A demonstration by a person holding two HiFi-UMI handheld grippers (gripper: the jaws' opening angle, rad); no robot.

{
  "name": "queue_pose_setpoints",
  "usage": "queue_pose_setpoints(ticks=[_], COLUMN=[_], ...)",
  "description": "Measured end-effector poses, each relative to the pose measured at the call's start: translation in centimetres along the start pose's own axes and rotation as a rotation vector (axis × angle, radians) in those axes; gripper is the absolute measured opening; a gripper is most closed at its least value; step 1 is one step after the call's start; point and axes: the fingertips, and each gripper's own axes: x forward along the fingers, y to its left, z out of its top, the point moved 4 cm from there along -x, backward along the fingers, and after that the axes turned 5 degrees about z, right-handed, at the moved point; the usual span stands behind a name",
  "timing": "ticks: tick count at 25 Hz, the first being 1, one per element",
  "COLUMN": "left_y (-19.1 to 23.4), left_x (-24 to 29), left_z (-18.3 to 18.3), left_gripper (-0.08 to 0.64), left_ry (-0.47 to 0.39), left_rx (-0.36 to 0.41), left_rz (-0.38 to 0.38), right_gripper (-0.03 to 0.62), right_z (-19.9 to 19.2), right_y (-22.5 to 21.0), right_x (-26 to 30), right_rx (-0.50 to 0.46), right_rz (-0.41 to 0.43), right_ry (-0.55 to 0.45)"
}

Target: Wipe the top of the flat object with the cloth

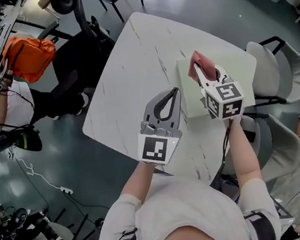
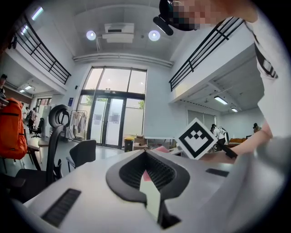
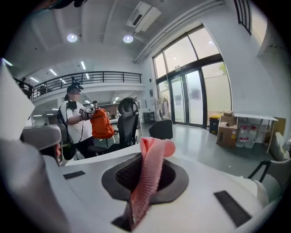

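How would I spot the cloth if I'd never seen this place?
Find the big white table, then the pale green flat board on its right side. Over that board the right gripper pinches the cloth: it is the only pink, soft, ribbed thing there.

White marble-look table [image 1: 134, 80]; grey floor [image 1: 56, 156]; tall glazed doors [image 2: 113, 120]; mezzanine railing [image 3: 97, 76]; round ceiling lights [image 2: 153, 35].

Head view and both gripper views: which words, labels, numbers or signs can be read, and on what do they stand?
No text can be read anywhere.
Marker cubes: black-and-white square patterns only, no letters.
Blue sign beside the glass doors: too small to read.
Cardboard box: any print is too small to read.
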Motion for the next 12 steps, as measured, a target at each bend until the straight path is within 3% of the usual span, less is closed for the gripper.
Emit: queue_pose_setpoints(ticks=[6, 12], left_y=[1.9, 3.1], left_x=[1.1, 2.2], left_z=[-0.9, -2.3], left_gripper=[0.014, 0.014], left_ry=[0.013, 0.04], left_rx=[-0.033, -0.07], left_rz=[0.016, 0.022], right_gripper=[0.034, 0.034], right_z=[-3.7, -5.8], right_y=[-0.6, -0.2], right_x=[5.3, 9.1], right_rx=[0.001, -0.107], right_rz=[0.004, -0.005], right_ry=[0.154, 0.301])
